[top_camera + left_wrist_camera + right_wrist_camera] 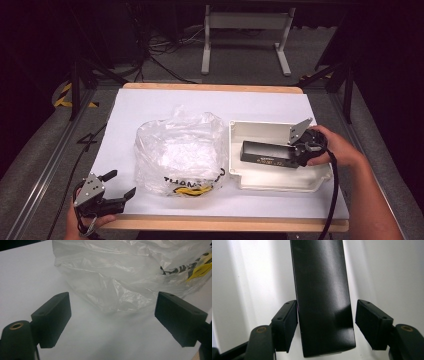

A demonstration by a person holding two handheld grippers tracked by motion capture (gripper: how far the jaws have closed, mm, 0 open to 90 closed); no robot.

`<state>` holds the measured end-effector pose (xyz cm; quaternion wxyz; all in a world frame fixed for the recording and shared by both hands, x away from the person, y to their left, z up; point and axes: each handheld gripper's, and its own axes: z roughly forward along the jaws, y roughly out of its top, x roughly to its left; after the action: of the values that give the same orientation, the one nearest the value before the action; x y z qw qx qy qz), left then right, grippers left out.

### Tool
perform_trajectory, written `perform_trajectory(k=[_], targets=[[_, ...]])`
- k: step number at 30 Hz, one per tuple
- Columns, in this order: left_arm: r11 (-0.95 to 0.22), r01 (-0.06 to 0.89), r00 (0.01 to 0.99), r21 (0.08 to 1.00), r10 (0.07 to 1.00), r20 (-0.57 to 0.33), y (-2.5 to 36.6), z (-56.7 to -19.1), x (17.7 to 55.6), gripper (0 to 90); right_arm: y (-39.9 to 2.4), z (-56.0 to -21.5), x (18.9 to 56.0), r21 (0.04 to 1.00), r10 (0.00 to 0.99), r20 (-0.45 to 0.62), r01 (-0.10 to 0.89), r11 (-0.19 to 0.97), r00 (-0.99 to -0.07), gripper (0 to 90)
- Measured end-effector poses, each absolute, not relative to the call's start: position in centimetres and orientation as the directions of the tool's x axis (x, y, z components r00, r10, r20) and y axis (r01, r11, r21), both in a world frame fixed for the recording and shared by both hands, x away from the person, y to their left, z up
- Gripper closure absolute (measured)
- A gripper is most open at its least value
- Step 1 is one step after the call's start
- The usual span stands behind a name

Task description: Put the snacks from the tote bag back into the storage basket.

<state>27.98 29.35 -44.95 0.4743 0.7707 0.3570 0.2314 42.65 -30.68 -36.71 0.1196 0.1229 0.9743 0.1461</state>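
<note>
**Right gripper letting go of the black bar in the tray**

The black bar is lying flat inside the white tray, at about 3 o'clock from the table's centre. Its long axis is running roughly 9-to-3 across the high view, with the near end pointing straight into the right gripper. That gripper is reaching in from the 3 o'clock side, so the bar is extending away from it toward 9 o'clock, in line with the jaws.

In the right gripper view the bar is sitting between the two pads: one pad is sitting right against the bar's edge, though whether it is pressing is not clear, while the other is standing clear with a visible gap. The jaws are standing partly apart, so the grip looks released, with the bar resting on the tray floor.

The left gripper is hovering at about 7 o'clock, well apart from the tray, jaws spread wide and holding nothing. It is facing the crumpled plastic bag, which is lying at the table's centre just beside the tray. The right hand is clearly the nearer one to the bar; pulling straight back toward 3 o'clock looks like the clean way out.
</note>
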Motion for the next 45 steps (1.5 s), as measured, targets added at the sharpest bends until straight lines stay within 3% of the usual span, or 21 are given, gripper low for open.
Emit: perform_trajectory(k=[17,28,36,45], targets=[[-0.299,0.311,0.649,0.902,0.76,0.028,29.1,-44.9,29.0,14.6,-31.5,-35.5,41.3,0.408,0.318,-0.236,0.203,0.89,-0.918,36.7],[-0.32,0.31,0.641,0.895,0.766,0.052,28.7,-44.9,30.2,15.0,-32.4,-34.8,40.6,0.535,0.464,-0.272,0.269,0.801,-0.843,33.6],[-0.321,0.312,0.639,0.894,0.767,0.053,28.6,-44.9,30.7,14.9,-32.9,-34.2,39.8,0.573,0.563,-0.285,0.333,0.749,-0.776,30.8],[-0.312,0.31,0.64,0.898,0.767,0.046,28.7,-44.8,31.0,14.8,-33.6,-33.6,38.4,0.601,0.605,-0.292,0.35,0.719,-0.74,26.2]])
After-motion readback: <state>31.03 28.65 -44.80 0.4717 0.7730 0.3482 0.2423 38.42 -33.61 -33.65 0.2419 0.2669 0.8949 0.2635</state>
